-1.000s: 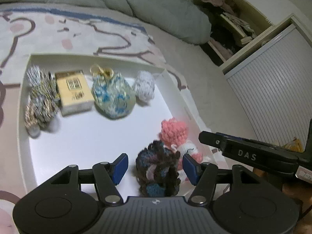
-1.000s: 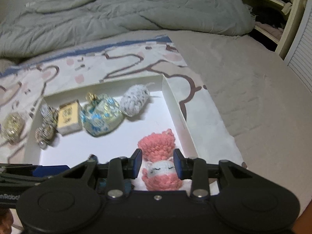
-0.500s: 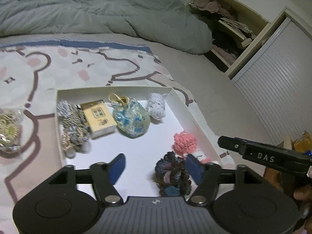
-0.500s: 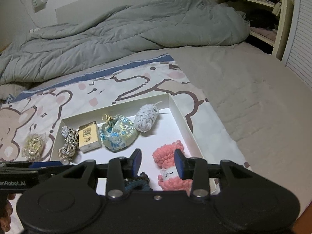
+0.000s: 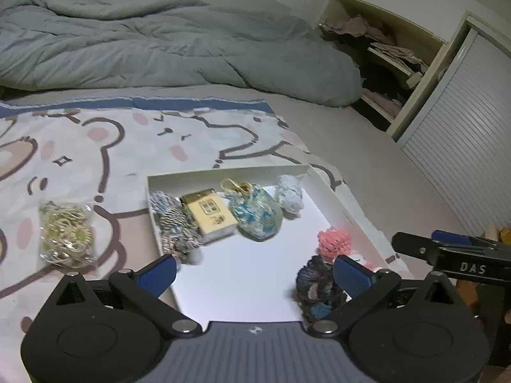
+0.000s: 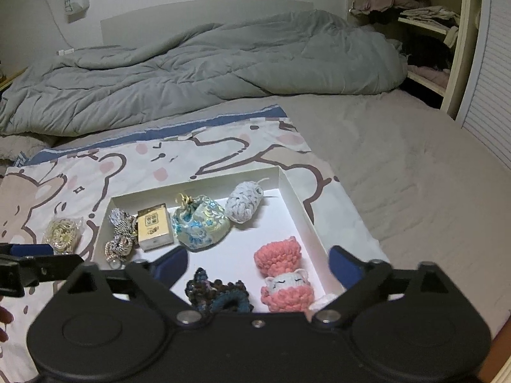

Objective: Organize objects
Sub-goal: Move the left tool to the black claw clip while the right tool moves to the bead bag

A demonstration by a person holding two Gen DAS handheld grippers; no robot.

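Note:
A shallow white box point(image 5: 322, 183) point(image 6: 289, 188) lies on a bear-print blanket. It holds a silver braided bundle point(image 5: 174, 223) point(image 6: 119, 234), a gold box point(image 5: 209, 215) point(image 6: 154, 227), a blue-gold brocade pouch point(image 5: 257, 215) point(image 6: 201, 226), a grey yarn ball point(image 5: 289, 193) point(image 6: 244, 201), a pink crochet doll point(image 5: 333, 242) point(image 6: 284, 274) and a dark crochet scrunchie point(image 5: 317, 290) point(image 6: 218, 296). A clear bag of gold rings point(image 5: 65, 234) point(image 6: 62, 234) lies left of the box on the blanket. My left gripper point(image 5: 254, 274) and right gripper point(image 6: 258, 263) are both open and empty, raised above the box's near edge.
A rumpled grey duvet point(image 5: 166, 54) point(image 6: 223, 63) lies at the back of the bed. An open shelf unit with clothes point(image 5: 383, 51) point(image 6: 415, 25) and a slatted door point(image 5: 463, 146) stand at the right. Bare grey mattress point(image 6: 399, 166) extends right of the blanket.
Both grippers have pulled back and up from the box and opened wide. The right one has let go of the pink doll, which now lies in the box; the scrunchie lies beside it.

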